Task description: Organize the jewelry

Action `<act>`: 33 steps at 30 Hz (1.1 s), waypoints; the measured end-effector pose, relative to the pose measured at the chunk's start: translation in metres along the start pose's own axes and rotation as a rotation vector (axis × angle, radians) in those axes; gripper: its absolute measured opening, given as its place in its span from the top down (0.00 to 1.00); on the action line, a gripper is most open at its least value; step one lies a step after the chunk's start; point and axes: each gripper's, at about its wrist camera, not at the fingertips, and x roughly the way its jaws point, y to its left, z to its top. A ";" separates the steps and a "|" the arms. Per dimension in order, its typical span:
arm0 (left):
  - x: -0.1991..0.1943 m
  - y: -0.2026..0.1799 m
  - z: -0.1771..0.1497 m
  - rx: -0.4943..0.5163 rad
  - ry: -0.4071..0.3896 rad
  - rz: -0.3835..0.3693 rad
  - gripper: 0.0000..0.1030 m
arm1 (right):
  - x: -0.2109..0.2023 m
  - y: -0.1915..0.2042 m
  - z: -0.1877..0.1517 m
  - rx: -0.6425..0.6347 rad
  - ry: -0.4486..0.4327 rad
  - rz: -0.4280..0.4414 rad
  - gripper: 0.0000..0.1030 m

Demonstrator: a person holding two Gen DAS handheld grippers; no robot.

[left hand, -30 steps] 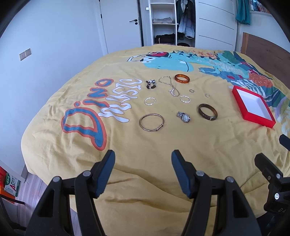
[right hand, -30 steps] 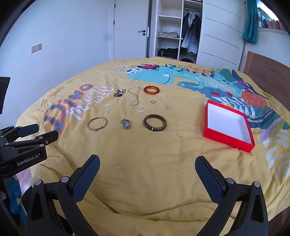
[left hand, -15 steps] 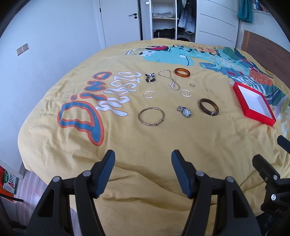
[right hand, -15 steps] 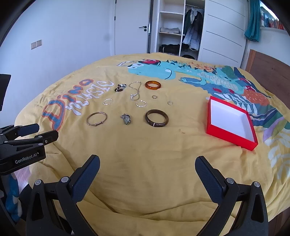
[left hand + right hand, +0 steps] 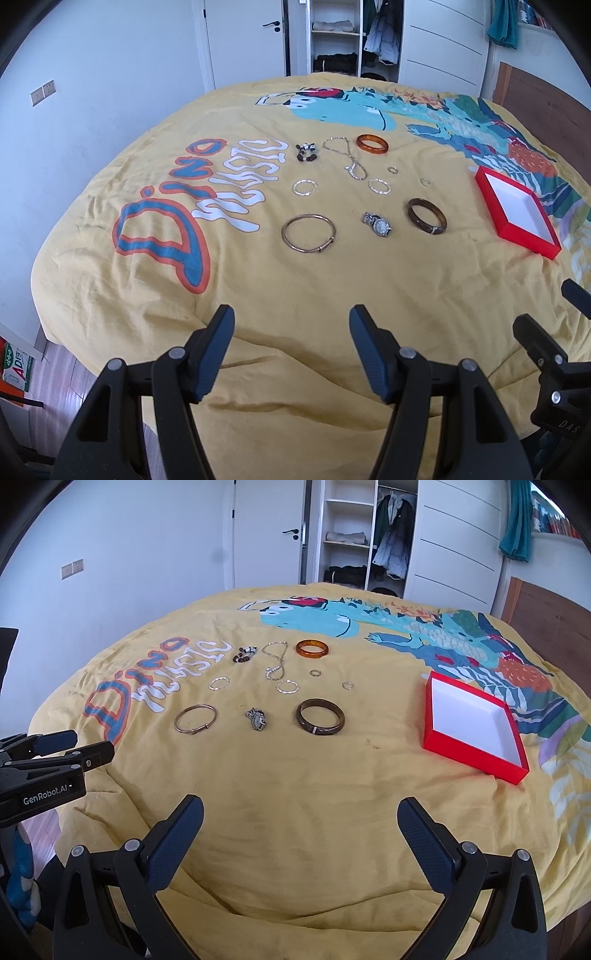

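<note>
In the left wrist view, the left tongs (image 5: pixel 291 326) are held apart and empty over the near edge of the bed (image 5: pixel 110 266), and the jewelry is seen well ahead of them, spread flat on the yellow printed cover. Closest and almost straight ahead lies a thin metal bangle (image 5: pixel 308 233); to its right are a coiled watch (image 5: pixel 377 224) and a thick dark bangle (image 5: pixel 427 220), glossy and stone-like. Farther back are found two small beaded rings (image 5: pixel 304 187), a fine chain (image 5: pixel 345 157) running away from the tongs, an amber bangle (image 5: pixel 372 144) and a dark bead cluster (image 5: pixel 306 152). The red box (image 5: pixel 517 216), open and white inside, sits far to the right. In the right wrist view, the right tongs (image 5: pixel 301 821) are spread wide with nothing between them. The box (image 5: pixel 474 722) is seen ahead and to the right, plainly nearer this side, its long axis slanted away; nothing is yet held in it. The dark bangle (image 5: pixel 320 716) lies almost straight ahead, the watch (image 5: pixel 257 718) and thin bangle (image 5: pixel 195 718) to its left. The left tongs (image 5: pixel 55 755) are visible at the left edge. The rigid hoops are judged easy to pinch across the band; the chain (image 5: pixel 275 659) is likely to slip and trail.
</note>
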 end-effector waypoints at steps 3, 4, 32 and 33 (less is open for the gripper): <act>0.002 -0.001 0.001 0.002 0.010 -0.008 0.39 | 0.001 -0.002 0.001 0.006 0.005 0.005 0.00; 0.002 -0.001 0.001 0.004 0.010 -0.009 0.39 | 0.002 -0.002 0.001 0.006 0.008 0.006 0.00; 0.031 0.033 0.009 -0.078 0.050 0.038 0.39 | 0.026 -0.015 0.004 0.051 0.053 0.069 0.21; 0.033 0.034 0.009 -0.080 0.054 0.037 0.39 | 0.027 -0.015 0.003 0.051 0.055 0.076 0.26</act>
